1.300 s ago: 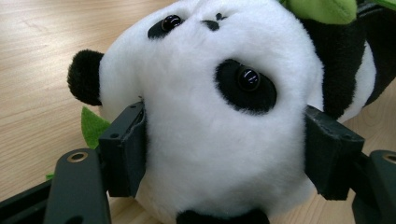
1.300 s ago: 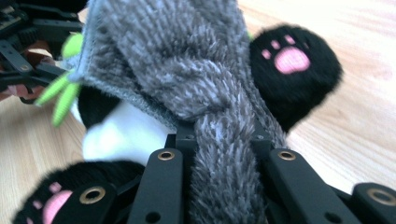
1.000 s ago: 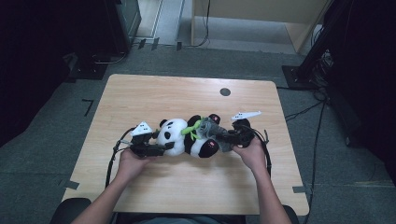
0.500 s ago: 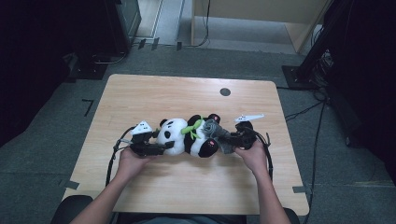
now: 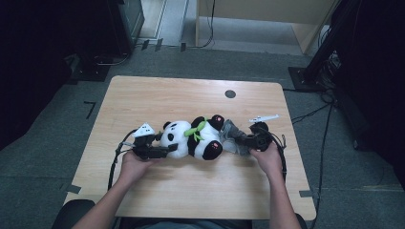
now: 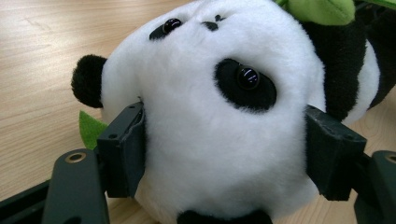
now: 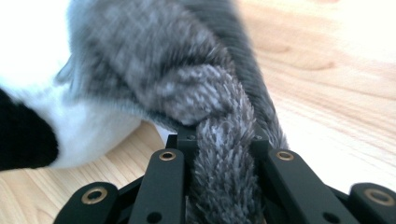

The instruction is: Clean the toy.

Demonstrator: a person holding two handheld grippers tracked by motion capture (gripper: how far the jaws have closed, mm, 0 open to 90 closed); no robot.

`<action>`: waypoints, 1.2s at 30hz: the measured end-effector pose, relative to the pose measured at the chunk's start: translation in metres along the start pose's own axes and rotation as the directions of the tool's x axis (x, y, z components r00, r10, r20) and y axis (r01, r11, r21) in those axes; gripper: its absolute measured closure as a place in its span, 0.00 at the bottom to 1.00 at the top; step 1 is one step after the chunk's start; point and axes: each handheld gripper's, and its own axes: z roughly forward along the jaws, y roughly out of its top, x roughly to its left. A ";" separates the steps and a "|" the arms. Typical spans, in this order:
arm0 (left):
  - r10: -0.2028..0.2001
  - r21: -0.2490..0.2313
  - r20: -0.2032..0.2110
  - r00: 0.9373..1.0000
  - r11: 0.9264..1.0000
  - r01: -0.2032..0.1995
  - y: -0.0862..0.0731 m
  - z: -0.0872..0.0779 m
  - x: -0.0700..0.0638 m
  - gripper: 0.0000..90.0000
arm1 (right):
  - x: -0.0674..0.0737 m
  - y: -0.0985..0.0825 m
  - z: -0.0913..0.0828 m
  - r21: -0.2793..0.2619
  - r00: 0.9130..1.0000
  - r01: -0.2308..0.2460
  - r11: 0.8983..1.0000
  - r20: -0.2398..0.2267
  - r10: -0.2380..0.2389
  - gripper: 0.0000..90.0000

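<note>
- Evidently the step in hand is dressing or undressing the panda plush (image 5: 191, 139), which lies on its side near the middle of the wooden table (image 5: 143, 95), head towards the person's left
- The left gripper (image 5: 157, 151) has its jaws clamped on the panda's white head: in the left gripper view both black pads (image 6: 123, 149) press into the fur on either side, under the ear (image 6: 88, 79) and beside the eye patch, so the head is pinned firmly
- The right gripper (image 5: 246, 142) is clenched tight on a grey fuzzy garment (image 5: 231, 136) at the panda's lower end; in the right gripper view a bunched strip of that cloth (image 7: 224, 177) runs between the closed jaws
- The grey cloth lies against the panda's legs, just beside the black foot with the pink sole (image 5: 217, 119); whether it is around a leg or merely touching it I cannot tell
- A green scarf (image 5: 197, 128) sits at the neck, clear of both grippers
- Judging from the two opposed grips, the next move calls for the left hand to hold the head still as an anchor while the right draws the cloth along the body's axis
- The pull should stay low and level, since a skewed tug could roll the toy out of the left pads or let the cloth slip free
</note>
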 end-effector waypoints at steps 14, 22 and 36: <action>-0.003 -0.002 -0.001 1.000 1.000 0.003 0.001 0.001 0.000 0.22 | 0.029 0.027 -0.037 -0.134 0.998 0.034 0.990 -0.048 -0.041 0.85; -0.001 -0.010 -0.005 1.000 1.000 0.001 0.000 0.001 0.000 0.20 | 0.055 0.046 -0.046 -0.152 0.993 0.100 0.983 -0.050 -0.109 0.85; -0.001 -0.031 -0.007 1.000 1.000 0.001 -0.003 0.001 -0.001 0.20 | 0.104 0.091 -0.018 -0.121 0.970 0.212 0.970 -0.099 -0.224 0.85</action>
